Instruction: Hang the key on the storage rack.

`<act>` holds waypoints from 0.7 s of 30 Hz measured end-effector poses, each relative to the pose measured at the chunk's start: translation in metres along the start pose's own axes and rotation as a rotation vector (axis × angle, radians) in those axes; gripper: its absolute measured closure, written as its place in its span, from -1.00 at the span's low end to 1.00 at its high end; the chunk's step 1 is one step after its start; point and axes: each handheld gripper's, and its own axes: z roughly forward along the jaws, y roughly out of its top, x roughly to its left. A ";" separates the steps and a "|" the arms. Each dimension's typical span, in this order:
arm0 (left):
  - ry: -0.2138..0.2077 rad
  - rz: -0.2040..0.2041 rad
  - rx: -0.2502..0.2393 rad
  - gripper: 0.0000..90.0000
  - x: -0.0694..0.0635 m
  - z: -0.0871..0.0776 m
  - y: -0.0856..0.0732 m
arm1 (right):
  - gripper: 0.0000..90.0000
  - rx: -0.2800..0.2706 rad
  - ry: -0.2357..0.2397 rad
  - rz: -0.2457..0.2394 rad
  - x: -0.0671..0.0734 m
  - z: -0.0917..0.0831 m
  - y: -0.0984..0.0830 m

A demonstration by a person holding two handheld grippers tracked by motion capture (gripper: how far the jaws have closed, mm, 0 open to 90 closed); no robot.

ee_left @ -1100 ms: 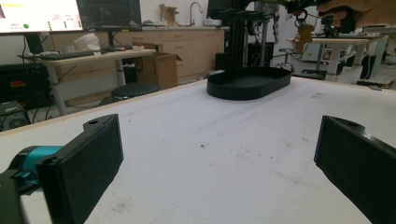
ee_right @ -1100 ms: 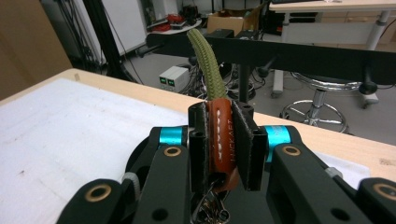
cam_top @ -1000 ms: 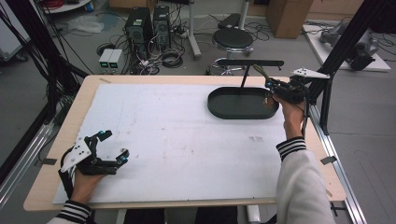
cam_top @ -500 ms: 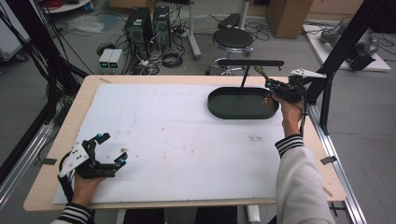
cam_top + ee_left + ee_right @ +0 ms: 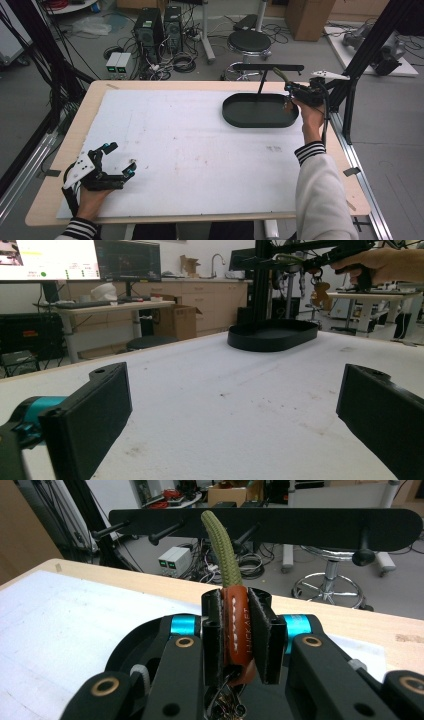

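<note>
My right gripper [image 5: 236, 630] is shut on a key fob: a brown leather tab [image 5: 234, 611] between the pads, with an olive cord loop [image 5: 218, 545] sticking up. The loop's tip reaches to just below the pegs of a black rack bar [image 5: 300, 522]. In the high view the right gripper [image 5: 291, 91] hovers at the right end of the black oval tray [image 5: 260, 123], under the rack bar [image 5: 267, 66]. Near the table's front left corner, my left gripper [image 5: 121, 157] rests open with nothing between its jaws [image 5: 235, 415]. It faces the tray [image 5: 272, 337].
The tray and the rack's post [image 5: 261, 82] stand at the back right of the white mat [image 5: 190, 145]. A black frame post [image 5: 350, 100] rises just right of the right hand. A stool [image 5: 249, 42] and computers [image 5: 150, 25] sit on the floor behind the table.
</note>
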 end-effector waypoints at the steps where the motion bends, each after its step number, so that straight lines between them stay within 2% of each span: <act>1: -0.001 0.003 0.001 -0.96 0.000 0.000 0.000 | 0.72 -0.004 0.000 -0.002 -0.001 0.000 0.000; 6: -0.002 0.000 0.000 -0.96 0.000 0.000 0.000 | 0.72 0.017 -0.003 0.010 -0.001 0.003 -0.002; 21: 0.000 0.003 0.003 -0.96 0.000 0.001 0.000 | 0.72 0.005 -0.037 0.025 -0.006 0.009 -0.004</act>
